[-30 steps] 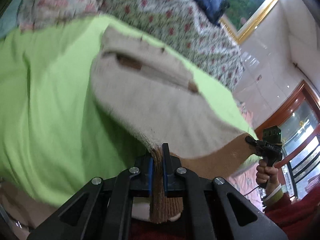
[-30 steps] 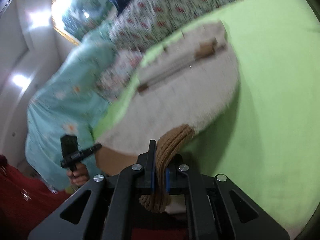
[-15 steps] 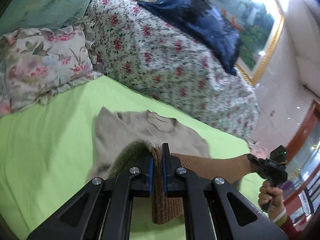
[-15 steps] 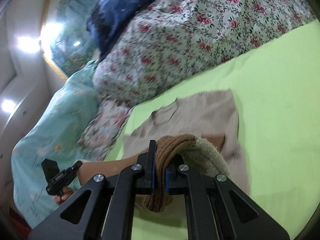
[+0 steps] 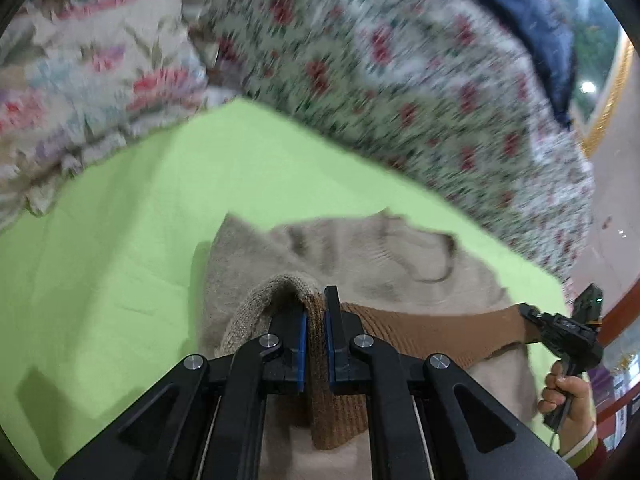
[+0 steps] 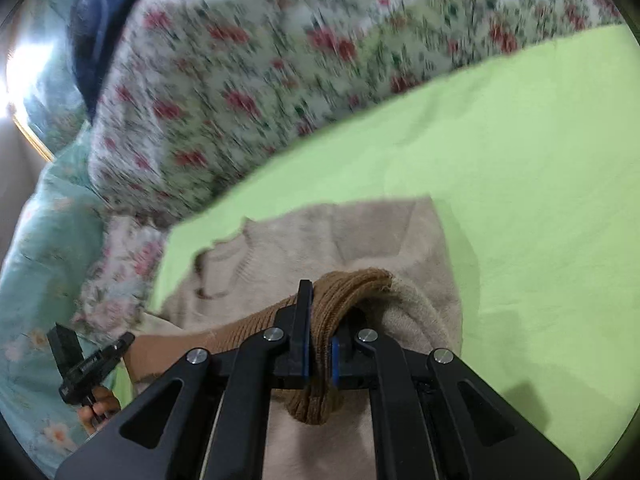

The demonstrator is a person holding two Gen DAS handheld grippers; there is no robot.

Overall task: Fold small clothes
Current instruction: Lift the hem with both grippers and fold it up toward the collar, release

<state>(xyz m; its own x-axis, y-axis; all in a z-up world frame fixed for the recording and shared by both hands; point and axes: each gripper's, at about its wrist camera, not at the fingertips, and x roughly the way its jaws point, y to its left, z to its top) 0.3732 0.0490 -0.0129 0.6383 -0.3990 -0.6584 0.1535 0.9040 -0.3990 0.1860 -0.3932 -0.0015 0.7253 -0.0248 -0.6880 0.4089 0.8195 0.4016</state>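
A small beige knit sweater [image 5: 360,264] lies on the lime-green sheet [image 5: 160,220], its round ribbed neckline [image 5: 432,256] at the far edge, nearest the floral bedding. Its lower part is lifted and doubled over the body, so the darker brown ribbed hem [image 5: 420,332] stretches as a taut band across the near side, above the flat beige layer. Each end of that band is bunched into a thick fold, beige knit curling around it. In the right wrist view the sweater [image 6: 360,240] shows a straight far corner and soft, fuzzy texture.
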